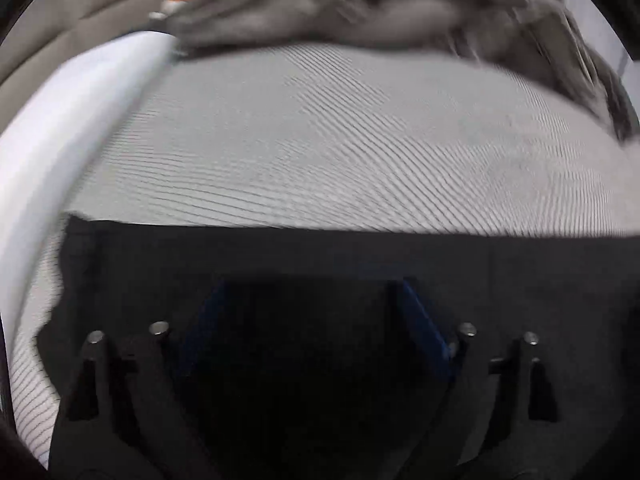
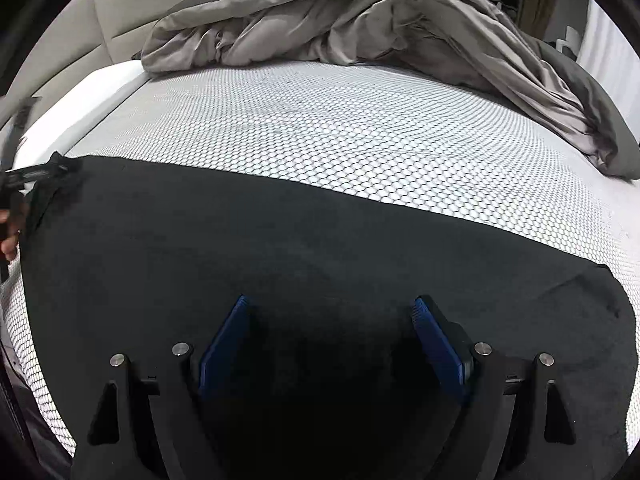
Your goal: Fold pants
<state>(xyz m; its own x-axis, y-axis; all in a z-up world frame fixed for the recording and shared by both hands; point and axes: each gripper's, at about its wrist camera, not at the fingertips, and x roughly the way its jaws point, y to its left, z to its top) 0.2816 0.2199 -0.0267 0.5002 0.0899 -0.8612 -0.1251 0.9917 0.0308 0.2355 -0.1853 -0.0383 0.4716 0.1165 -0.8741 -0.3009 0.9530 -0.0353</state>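
Note:
Black pants (image 2: pixel 280 240) lie spread flat across the near part of a bed, their far edge running straight from left to right. My right gripper (image 2: pixel 331 302) hovers over the pants' near middle, open, with only flat cloth showing between its blue pads (image 2: pixel 226 340). The left wrist view is blurred; the same black pants (image 1: pixel 280 252) fill its lower half. My left gripper (image 1: pixel 312 292) stands open above them near their left end, nothing pinched between its fingers. At the right wrist view's left edge a person's hand (image 2: pixel 8 242) shows by the pants' far left corner.
The bed has a white honeycomb-mesh cover (image 2: pixel 360 128). A crumpled grey duvet (image 2: pixel 360 20) is heaped along the far side and down the right. A white mattress edge (image 2: pixel 80 104) and beige padded panel (image 2: pixel 92 28) lie to the left.

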